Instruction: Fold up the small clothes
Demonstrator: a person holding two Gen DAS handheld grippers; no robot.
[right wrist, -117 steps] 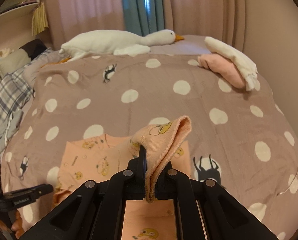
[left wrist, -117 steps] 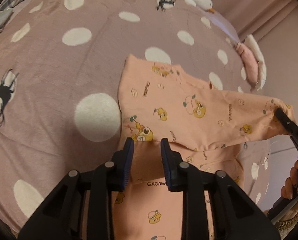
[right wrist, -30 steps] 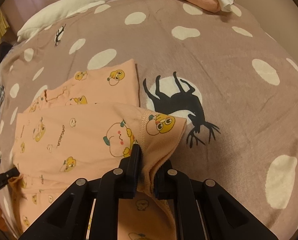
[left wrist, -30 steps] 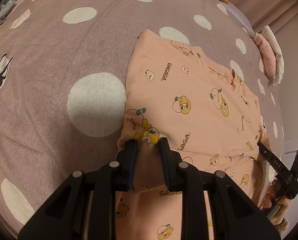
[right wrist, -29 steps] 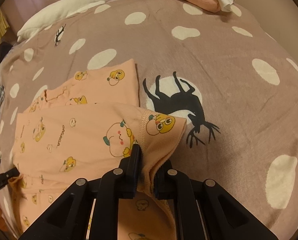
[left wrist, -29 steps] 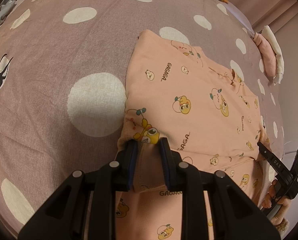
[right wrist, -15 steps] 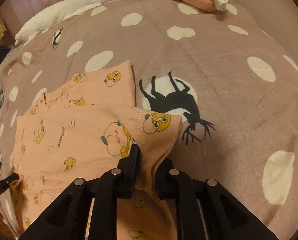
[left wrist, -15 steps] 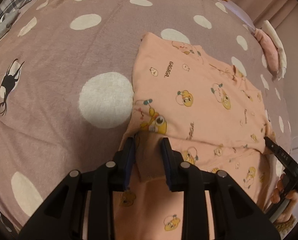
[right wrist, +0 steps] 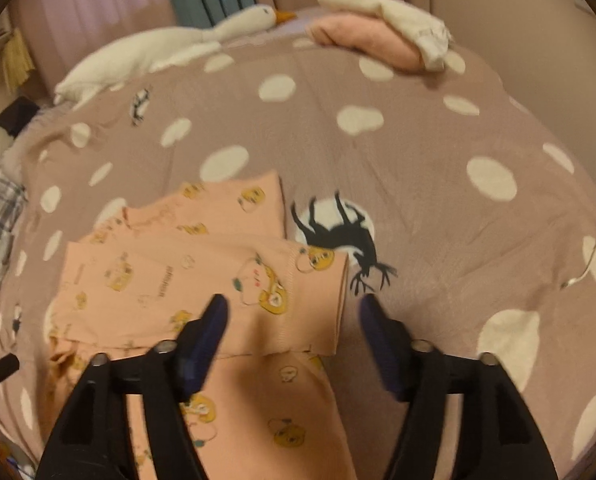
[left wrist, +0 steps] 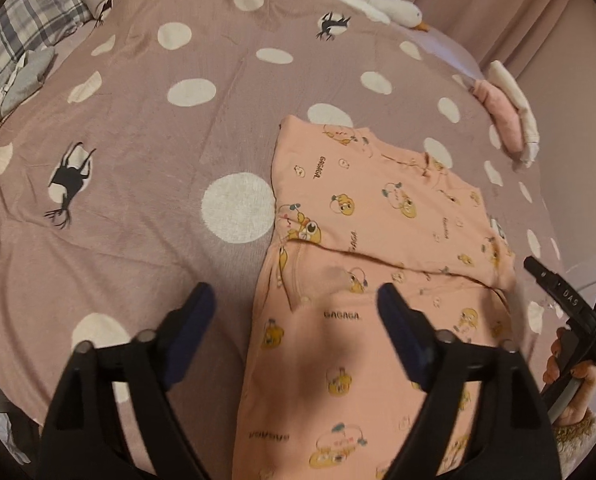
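Observation:
A small peach garment (left wrist: 378,216) with yellow cartoon prints lies on the bedspread, its upper part folded down over the lower part. It also shows in the right wrist view (right wrist: 201,276). My left gripper (left wrist: 293,312) is open and empty, just above the garment's left fold edge. My right gripper (right wrist: 291,320) is open and empty, above the folded right corner. The right gripper and the hand holding it show at the right edge of the left wrist view (left wrist: 570,312).
The mauve polka-dot bedspread (left wrist: 145,160) covers the bed. A white goose plush (right wrist: 169,52) lies at the far end. Folded pink and white clothes (right wrist: 382,36) sit at the far right. Plaid bedding (left wrist: 21,28) lies at the far left.
Both grippers have opened and let go of the garment's folded edge, then pulled back and lifted. The folded part now lies flat on the lower part.

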